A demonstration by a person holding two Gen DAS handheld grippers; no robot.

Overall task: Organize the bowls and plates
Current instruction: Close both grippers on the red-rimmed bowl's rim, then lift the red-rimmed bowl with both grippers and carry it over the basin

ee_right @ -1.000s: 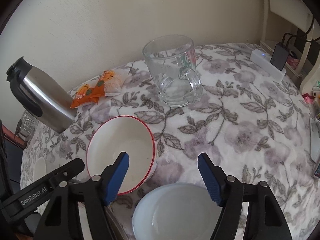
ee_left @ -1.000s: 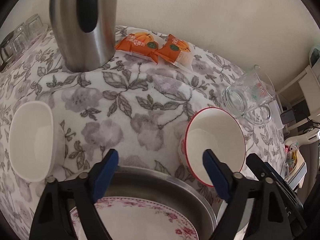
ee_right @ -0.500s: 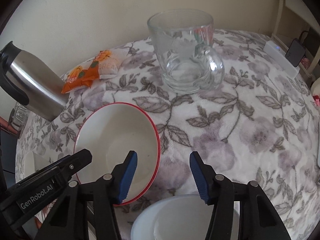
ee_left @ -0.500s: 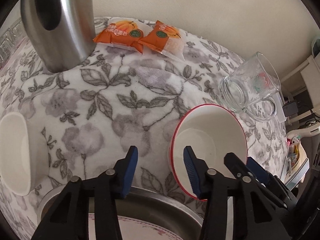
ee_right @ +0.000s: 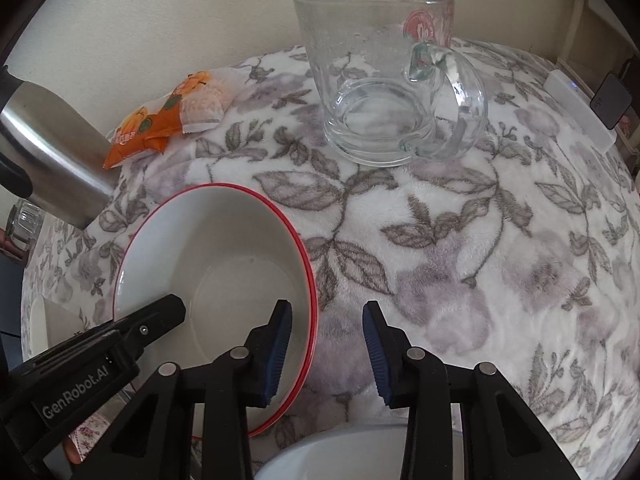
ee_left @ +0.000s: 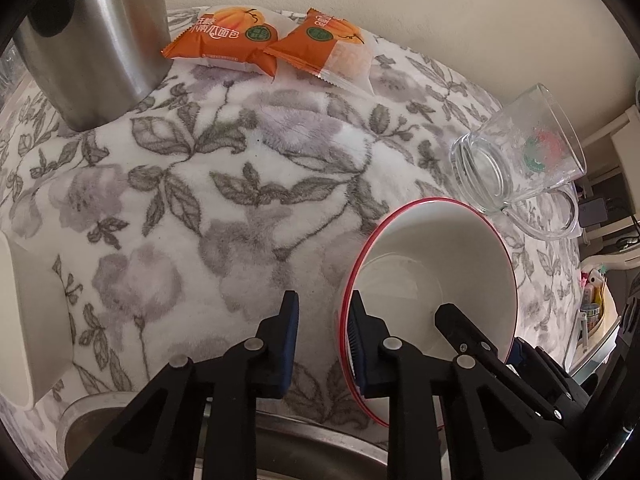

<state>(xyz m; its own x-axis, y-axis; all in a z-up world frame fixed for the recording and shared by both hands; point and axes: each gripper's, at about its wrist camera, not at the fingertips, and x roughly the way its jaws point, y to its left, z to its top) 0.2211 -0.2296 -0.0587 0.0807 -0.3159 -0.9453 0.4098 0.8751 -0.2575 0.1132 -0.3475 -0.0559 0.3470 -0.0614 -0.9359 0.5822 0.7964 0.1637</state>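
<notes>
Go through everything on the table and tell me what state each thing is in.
Red-rimmed bowl: upright, empty, both tongs straddling its rim.
Glass mug: upright, empty.
Snack packets: sealed, lying flat.
Left tongs: closing.
Right tongs: closing.

Left gripper (ee_left: 323, 340): blue-padded jaws closing astride near rim of red-rimmed white bowl (ee_left: 432, 280), one pad inside, one outside; contact unclear.
Right gripper (ee_left: 516, 354): black finger inside same bowl, far side.
Floral fleece tablecloth (ee_left: 240, 200) beneath.
Steel kettle (ee_left: 96, 40) top left.
Two orange snack packets (ee_left: 276, 46) beside wall.
Glass mug (ee_left: 516, 160) right.
White dish (ee_left: 28, 320) left edge.
Metal basin (ee_left: 288, 440) at bottom.
</notes>
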